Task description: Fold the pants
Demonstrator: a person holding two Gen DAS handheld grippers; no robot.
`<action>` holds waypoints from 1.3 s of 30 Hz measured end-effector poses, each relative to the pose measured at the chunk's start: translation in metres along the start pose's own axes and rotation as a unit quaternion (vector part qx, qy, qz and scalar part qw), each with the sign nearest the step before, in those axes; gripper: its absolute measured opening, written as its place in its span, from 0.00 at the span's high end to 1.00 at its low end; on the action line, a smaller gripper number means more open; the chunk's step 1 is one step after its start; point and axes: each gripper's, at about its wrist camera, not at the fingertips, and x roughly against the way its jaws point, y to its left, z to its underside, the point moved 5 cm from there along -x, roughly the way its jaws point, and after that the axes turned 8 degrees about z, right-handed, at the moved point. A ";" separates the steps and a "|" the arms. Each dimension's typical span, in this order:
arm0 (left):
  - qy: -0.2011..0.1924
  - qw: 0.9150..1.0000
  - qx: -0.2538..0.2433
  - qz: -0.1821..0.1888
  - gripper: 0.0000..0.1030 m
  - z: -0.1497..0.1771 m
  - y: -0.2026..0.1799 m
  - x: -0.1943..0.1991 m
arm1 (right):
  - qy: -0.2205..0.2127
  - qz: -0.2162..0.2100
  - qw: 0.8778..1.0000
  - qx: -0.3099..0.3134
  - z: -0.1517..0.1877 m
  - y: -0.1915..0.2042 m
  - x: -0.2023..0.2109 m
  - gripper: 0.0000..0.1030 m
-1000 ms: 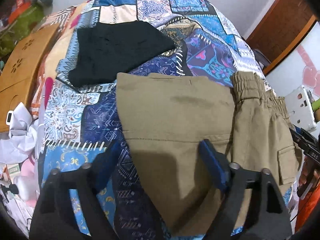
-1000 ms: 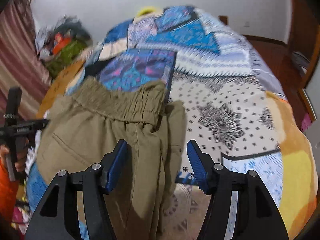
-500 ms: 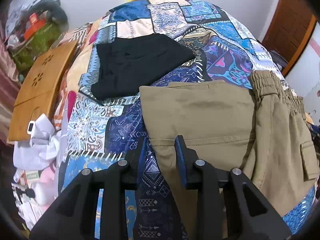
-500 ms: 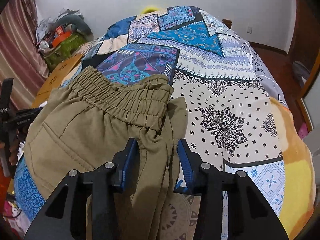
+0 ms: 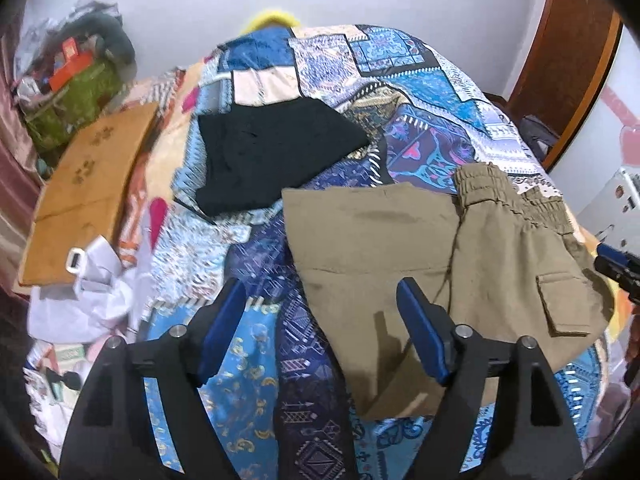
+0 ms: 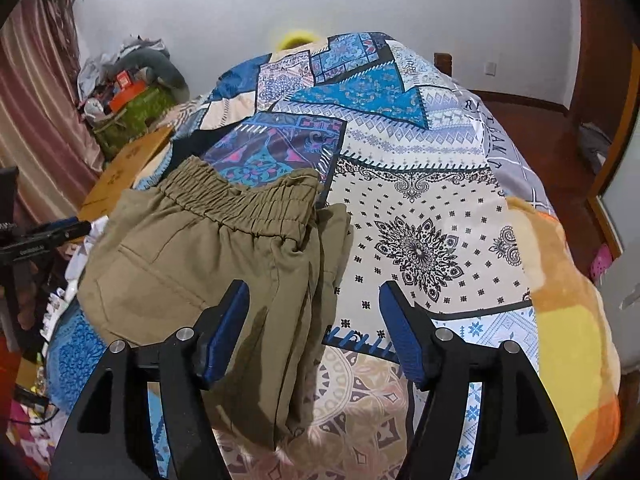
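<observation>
Pants (image 5: 400, 248) lie just ahead of both your tongs, khaki and already folded over on the patterned bed (image 6: 420, 184). Your left tongs (image 5: 320, 312) have just been opening and stand wide over the folded leg edge, gripping nothing. Your right tongs (image 6: 314, 312) have likewise just spread, with the side fold between the pads but not pinched. The bundle's long axis runs across from leg fold to waistband (image 6: 240, 204), so each hand is nearest its own end.

The left tool (image 5: 320, 320) hides the near corner of the khaki pants (image 5: 380, 240); floor clutter (image 5: 72, 80) is blurred.
</observation>
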 end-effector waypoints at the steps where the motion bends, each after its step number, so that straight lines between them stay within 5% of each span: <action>1: 0.007 1.000 0.010 0.009 0.24 0.001 0.002 -0.005 | 0.006 -0.003 1.000 -0.006 0.001 -0.002 -0.004 0.38; 8: 0.074 0.994 0.059 0.058 0.24 0.012 0.006 -0.055 | 0.051 -0.041 0.997 -0.036 0.011 -0.005 -0.031 0.36; 16: 0.069 0.990 0.052 0.114 0.28 0.002 -0.004 -0.061 | 0.066 -0.099 0.991 -0.052 0.002 0.004 -0.051 0.41; 19: 0.064 0.991 0.035 0.110 0.36 -0.003 -0.013 -0.063 | 0.067 -0.101 0.992 -0.046 -0.001 0.006 -0.053 0.50; 22: 0.056 0.991 0.024 0.120 0.61 -0.009 -0.022 -0.061 | 0.073 -0.103 0.991 -0.051 -0.003 0.004 -0.053 0.62; 28: 0.041 0.998 -0.003 0.056 0.88 -0.019 -0.030 -0.056 | 0.068 -0.094 0.993 -0.037 -0.012 0.010 -0.044 0.86; 39: -0.022 0.997 -0.047 0.049 0.98 -0.066 -0.032 -0.004 | -0.027 -0.060 0.998 0.005 -0.060 0.034 -0.009 0.91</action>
